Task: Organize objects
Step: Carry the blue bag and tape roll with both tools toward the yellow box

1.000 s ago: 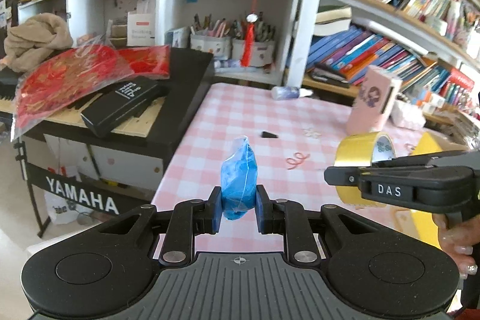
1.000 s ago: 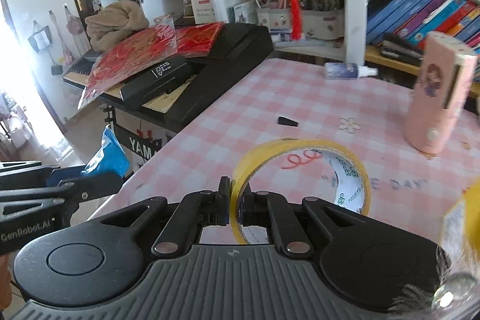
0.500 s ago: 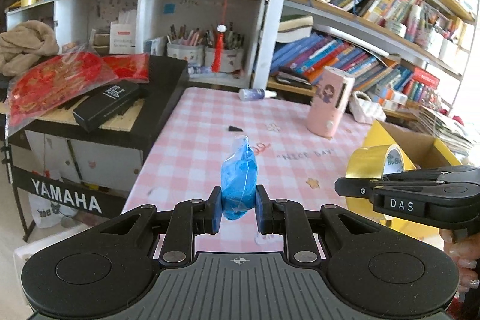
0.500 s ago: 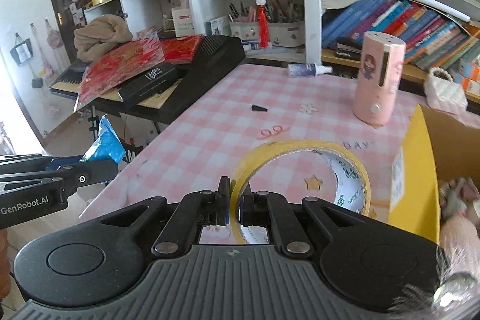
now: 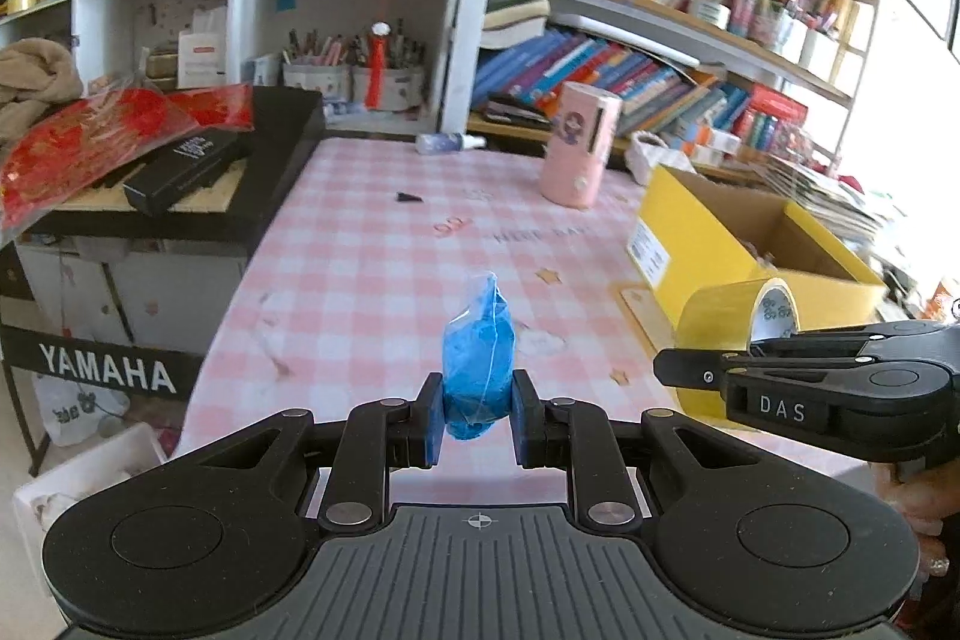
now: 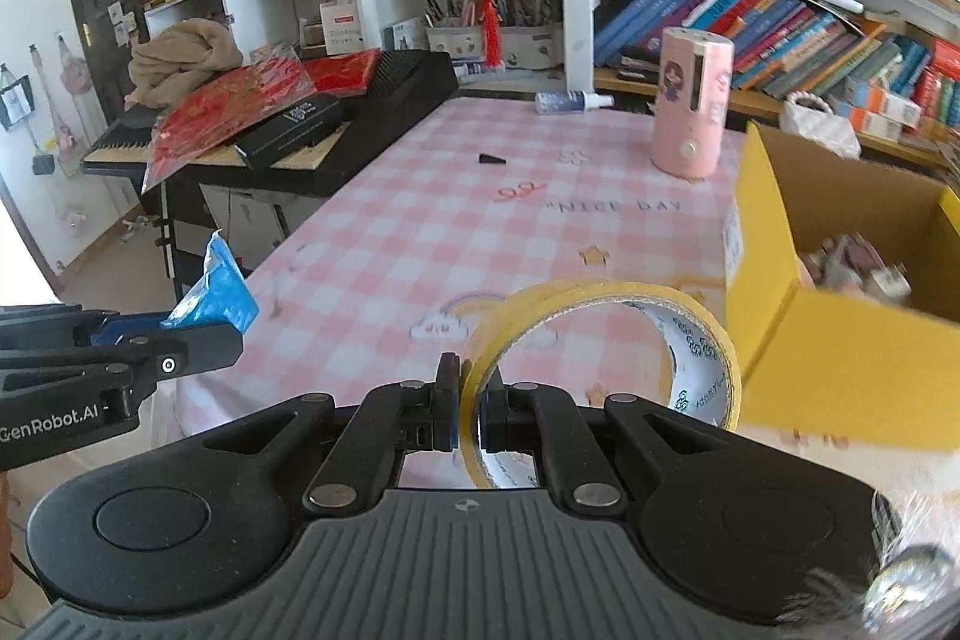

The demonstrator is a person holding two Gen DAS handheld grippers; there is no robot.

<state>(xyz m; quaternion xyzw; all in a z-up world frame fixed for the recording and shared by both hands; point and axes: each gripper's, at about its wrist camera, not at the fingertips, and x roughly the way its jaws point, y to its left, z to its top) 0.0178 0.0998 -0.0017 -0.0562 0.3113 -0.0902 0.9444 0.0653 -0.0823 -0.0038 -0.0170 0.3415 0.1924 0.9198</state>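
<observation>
My left gripper [image 5: 475, 421] is shut on a blue plastic packet [image 5: 478, 358] and holds it upright above the near edge of the pink checked table [image 5: 384, 256]. The packet also shows in the right wrist view [image 6: 213, 295]. My right gripper [image 6: 470, 415] is shut on the rim of a yellow tape roll [image 6: 606, 334], held above the table just left of an open yellow cardboard box [image 6: 840, 340]. The roll also shows in the left wrist view [image 5: 735, 322], with the box [image 5: 708, 244] behind it. Several small items lie inside the box.
A pink cylinder [image 5: 579, 142], a small spray bottle [image 5: 447, 142] and a small black piece [image 5: 409, 199] are on the table. A black Yamaha keyboard [image 5: 180, 196] with red packets and a black case stands to the left. Cluttered bookshelves [image 5: 660, 40] stand behind.
Both grippers have pulled back and swung right, each keeping its object. The yellow box has come into view at the right, and more of the table shows.
</observation>
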